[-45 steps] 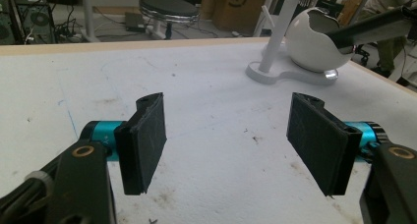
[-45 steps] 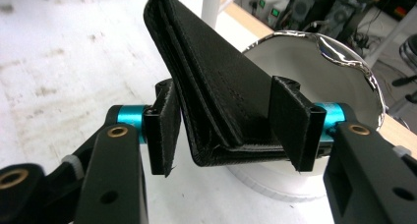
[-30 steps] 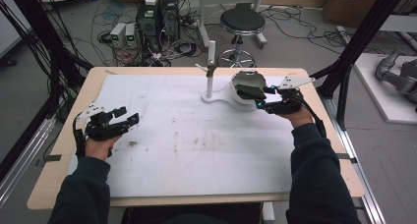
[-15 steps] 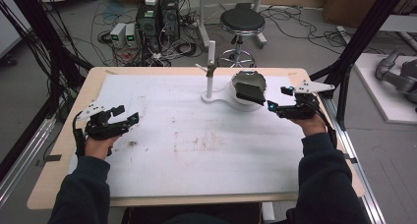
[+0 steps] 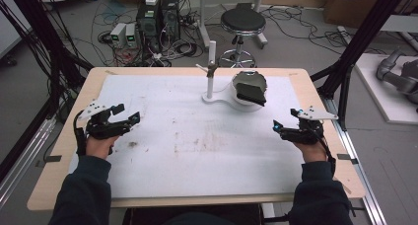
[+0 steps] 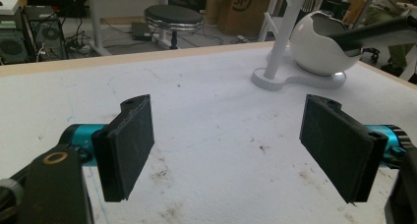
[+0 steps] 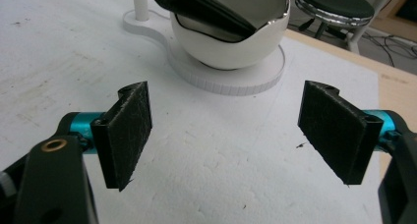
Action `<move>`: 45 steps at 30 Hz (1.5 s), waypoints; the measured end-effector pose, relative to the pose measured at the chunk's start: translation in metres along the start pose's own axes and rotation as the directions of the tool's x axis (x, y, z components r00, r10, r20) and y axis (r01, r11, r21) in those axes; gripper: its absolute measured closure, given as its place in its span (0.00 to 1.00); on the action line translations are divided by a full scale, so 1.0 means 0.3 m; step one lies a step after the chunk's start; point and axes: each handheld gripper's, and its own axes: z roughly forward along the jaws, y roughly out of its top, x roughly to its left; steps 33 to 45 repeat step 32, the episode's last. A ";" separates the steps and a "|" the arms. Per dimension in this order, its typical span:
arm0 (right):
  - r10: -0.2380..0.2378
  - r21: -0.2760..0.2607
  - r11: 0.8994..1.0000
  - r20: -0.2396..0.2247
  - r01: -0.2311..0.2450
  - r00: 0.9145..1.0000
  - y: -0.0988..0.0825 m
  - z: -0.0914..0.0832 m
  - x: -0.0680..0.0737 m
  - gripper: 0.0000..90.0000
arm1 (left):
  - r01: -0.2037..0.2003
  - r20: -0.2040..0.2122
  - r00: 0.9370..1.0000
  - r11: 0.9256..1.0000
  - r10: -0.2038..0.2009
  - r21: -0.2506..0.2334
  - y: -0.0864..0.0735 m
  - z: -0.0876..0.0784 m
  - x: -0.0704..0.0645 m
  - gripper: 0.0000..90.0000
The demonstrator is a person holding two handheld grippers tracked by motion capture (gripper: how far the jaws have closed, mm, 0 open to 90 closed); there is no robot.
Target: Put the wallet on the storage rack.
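Currently both tongs are hovering low over the white mat [image 5: 197, 151] that is covering most of the surface [image 5: 315, 94], with a wide stained stretch of mat lying open between them. The left tongs [image 5: 129, 121] are sitting near the left edge, about midway along it, their jaws spread wide and gripping nothing; in the left gripper view the left tongs [image 6: 226, 145] are framing bare mat. The right tongs [image 5: 278, 130] are sitting near the right edge, likewise gaping wide and empty, and in the right gripper view the right tongs [image 7: 223, 138] are pointing toward the far edge.

Toward the far edge, a little right of centre, a white bowl [image 5: 245, 100] is resting on the round end of a white stand [image 5: 213, 97] whose upright post is rising just to its left. A dark folded object [image 5: 250, 89] is lying in the bowl and jutting over its rim. The bowl is standing well apart from the left tongs and nearer the right ones, with clear mat between.
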 end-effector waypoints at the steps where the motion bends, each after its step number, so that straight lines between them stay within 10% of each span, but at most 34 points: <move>1: 0.004 0.005 1.000 0.001 -0.004 1.000 -0.002 0.001 0.003 0.23 | -0.001 0.002 1.000 1.000 0.001 0.000 0.000 0.000 -0.002 0.23; 45: 0.012 0.034 0.999 -0.018 -0.011 1.000 -0.009 -0.006 0.023 0.23 | -0.006 0.003 1.000 1.000 0.006 0.001 -0.003 -0.006 -0.014 0.23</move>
